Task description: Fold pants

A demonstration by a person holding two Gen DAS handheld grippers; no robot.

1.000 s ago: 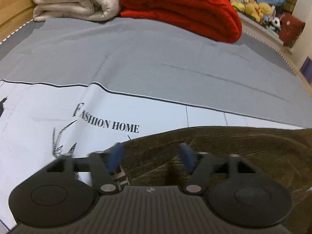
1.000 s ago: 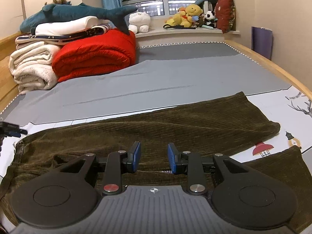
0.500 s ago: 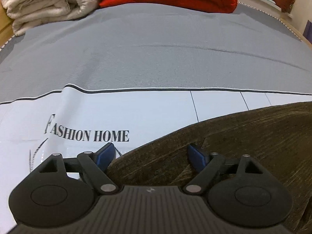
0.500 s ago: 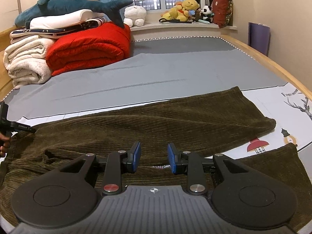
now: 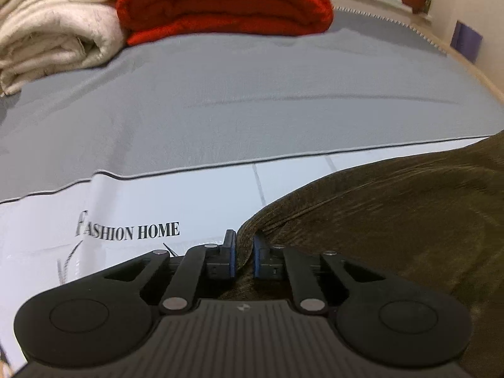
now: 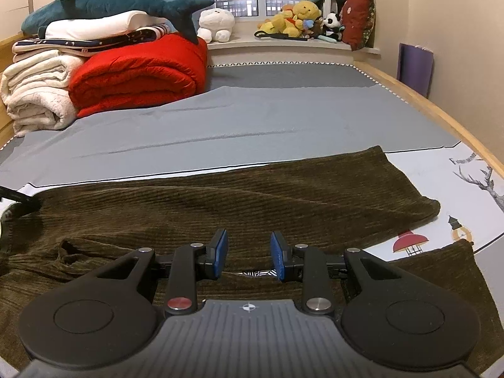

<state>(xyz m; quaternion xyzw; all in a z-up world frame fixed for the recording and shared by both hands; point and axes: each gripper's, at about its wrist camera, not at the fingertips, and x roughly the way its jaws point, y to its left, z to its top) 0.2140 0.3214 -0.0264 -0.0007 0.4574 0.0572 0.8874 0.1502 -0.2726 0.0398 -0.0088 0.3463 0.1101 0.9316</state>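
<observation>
Right wrist: pants [image 6: 239, 201] brown corduroy, spread flat.

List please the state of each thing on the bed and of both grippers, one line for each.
pants: brown corduroy, spread flat across the bed, not yet folded
left gripper: jaws have just closed, pinching the edge of the pants
right gripper: open, over the pants, pads not pressing
red blanket: folded, at the head of the bed
white blanket: folded, beside the red one
shark toy: lying on top of the pile

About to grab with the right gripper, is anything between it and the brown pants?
Nothing visible. The right gripper hangs open directly over the brown pants, with only corduroy under its fingers.
</observation>
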